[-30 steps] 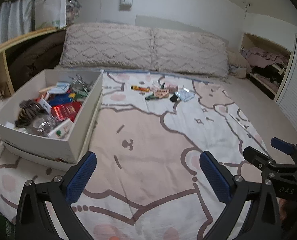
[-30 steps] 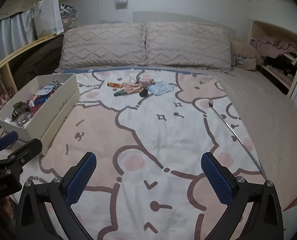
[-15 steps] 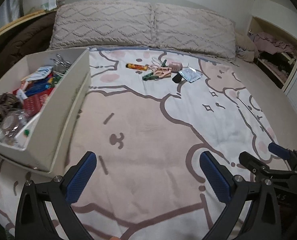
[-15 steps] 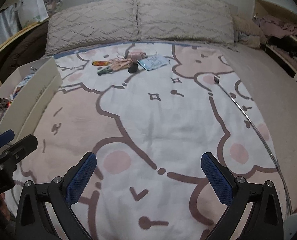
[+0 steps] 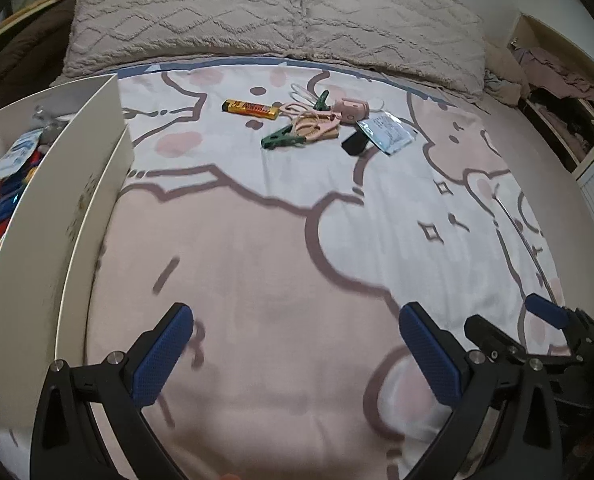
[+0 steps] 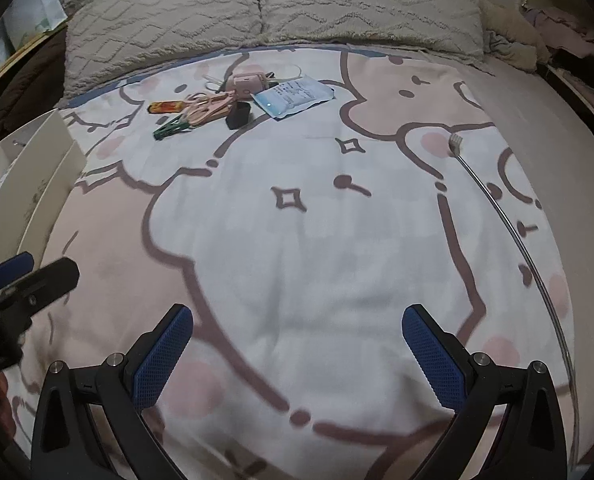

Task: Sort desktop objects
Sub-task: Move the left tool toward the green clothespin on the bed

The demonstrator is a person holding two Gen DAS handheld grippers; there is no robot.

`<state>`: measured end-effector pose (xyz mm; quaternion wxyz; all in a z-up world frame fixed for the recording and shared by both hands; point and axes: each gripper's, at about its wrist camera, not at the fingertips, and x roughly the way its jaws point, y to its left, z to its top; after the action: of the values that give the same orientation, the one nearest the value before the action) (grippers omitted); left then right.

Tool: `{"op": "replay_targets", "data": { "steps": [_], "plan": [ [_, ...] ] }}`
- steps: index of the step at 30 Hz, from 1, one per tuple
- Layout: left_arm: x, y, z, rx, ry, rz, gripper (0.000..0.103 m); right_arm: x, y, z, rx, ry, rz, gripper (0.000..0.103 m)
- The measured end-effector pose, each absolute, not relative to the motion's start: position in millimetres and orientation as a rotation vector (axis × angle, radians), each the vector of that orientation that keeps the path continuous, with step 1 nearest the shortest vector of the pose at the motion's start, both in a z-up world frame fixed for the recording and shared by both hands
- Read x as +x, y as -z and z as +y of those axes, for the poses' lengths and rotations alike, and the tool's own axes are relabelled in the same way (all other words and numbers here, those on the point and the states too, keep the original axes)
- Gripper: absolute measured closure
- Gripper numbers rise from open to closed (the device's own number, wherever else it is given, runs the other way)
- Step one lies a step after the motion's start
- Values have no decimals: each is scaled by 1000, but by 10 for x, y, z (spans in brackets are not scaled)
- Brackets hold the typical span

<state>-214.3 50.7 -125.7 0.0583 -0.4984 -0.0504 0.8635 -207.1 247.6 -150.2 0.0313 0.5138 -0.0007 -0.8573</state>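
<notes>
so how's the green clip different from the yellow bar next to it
The green clip is dark green and tapers to a point; the yellow bar is a flat rectangle with red print. The clip touches the pink cord pile; the bar lies just left of it. Both rest loose on the blanket, outside the box.

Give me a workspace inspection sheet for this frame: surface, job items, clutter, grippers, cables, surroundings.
Surface: bed with cartoon-print blanket, soft, lightly wrinkled.
Job's things: loose pile near the pillows: yellow bar, green clip, pink cord bundle, pink device, black block, blue-white packet. White box at left, already holding sorted items.
Clutter: telescopic back scratcher lying along the blanket's right side.
Grippers: left gripper and right gripper both open, empty, short of the pile.
Cables: only the pink cord bundle.
Surroundings: two pillows, shelf with clothes at right.
</notes>
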Motion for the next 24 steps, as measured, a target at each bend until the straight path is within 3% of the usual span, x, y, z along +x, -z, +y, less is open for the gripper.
{"op": "replay_targets", "data": {
  "steps": [24],
  "plan": [
    [-3797,1696,413,-1470,-2627,-67,1,-3334,1967,2340,1726,2538,-30,0]
  ]
}}
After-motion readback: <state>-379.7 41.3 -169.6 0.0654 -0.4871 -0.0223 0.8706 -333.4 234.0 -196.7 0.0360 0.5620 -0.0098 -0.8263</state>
